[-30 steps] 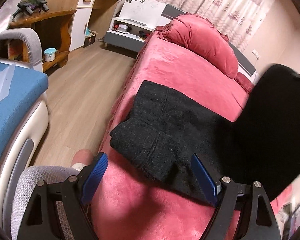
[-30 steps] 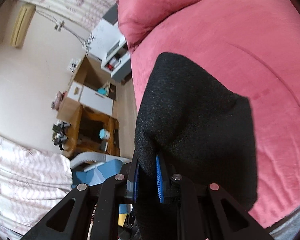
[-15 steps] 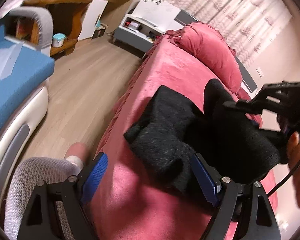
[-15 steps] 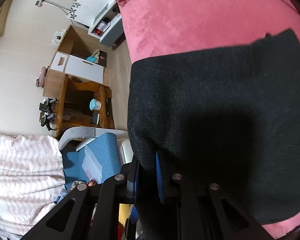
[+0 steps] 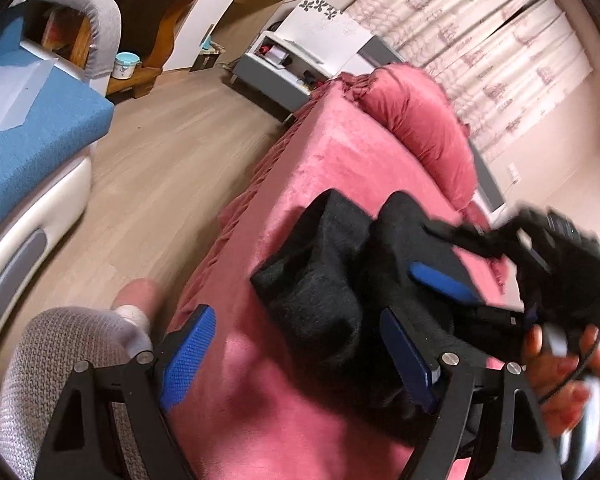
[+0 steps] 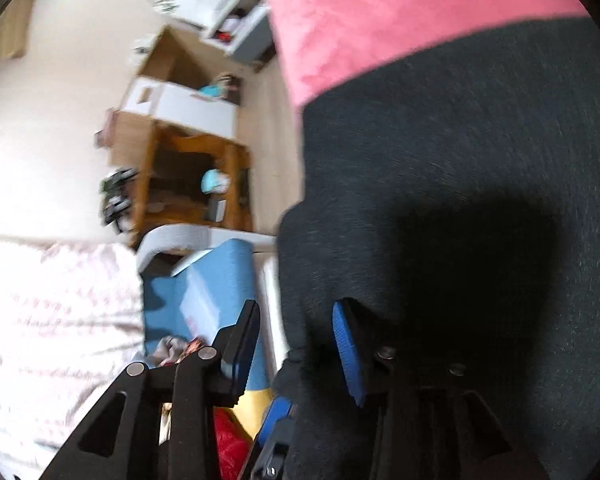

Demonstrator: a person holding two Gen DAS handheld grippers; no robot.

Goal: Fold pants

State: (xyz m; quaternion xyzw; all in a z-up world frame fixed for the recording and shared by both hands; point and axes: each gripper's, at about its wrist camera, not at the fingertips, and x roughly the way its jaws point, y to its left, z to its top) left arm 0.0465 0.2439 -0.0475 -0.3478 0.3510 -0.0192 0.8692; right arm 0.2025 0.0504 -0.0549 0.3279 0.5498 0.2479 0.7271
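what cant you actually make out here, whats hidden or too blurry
- Left wrist view: the right gripper is motion-blurred; its far finger merges with the black pants.
- Left wrist view: the pants' near edge is hidden behind the left gripper frame.
- Right wrist view: the whole frame is blurred, and a dark shadow covers the pants, so the fold lines are unreadable.

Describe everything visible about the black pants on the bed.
The black fuzzy knit pants lie bunched and partly folded near the edge of the pink velvety bedspread, one layer lapped over another. The open right gripper rests on top of them. The open left gripper straddles their near edge without pinching.
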